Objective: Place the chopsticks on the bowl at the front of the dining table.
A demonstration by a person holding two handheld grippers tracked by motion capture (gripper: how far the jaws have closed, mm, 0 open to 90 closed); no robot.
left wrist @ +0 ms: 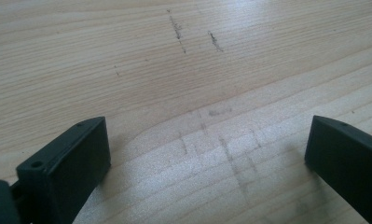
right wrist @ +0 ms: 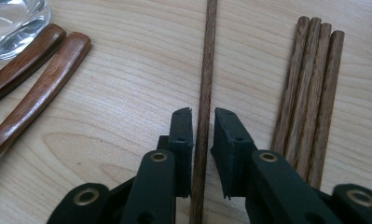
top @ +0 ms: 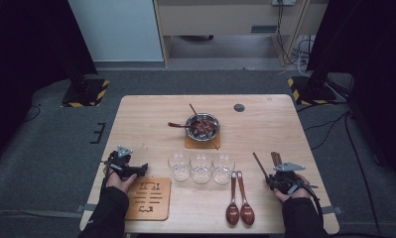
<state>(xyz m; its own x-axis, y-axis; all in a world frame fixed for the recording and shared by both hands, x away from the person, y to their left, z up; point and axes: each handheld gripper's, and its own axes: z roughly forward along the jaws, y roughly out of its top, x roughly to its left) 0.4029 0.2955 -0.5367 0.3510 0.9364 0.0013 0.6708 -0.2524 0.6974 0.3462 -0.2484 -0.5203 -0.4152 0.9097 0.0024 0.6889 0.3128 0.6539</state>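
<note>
Right gripper [right wrist: 203,116] clamped on single chopstick [right wrist: 207,70]; lift straight, clear of chopstick bundle [right wrist: 309,93] at right (two wooden spoons [right wrist: 39,79] at left). Left gripper [left wrist: 207,154] spread, idle.

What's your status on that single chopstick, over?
Right gripper shut on single chopstick. Left gripper open over bare table. Four chopsticks lie beside, apart; nothing blocking.
</note>
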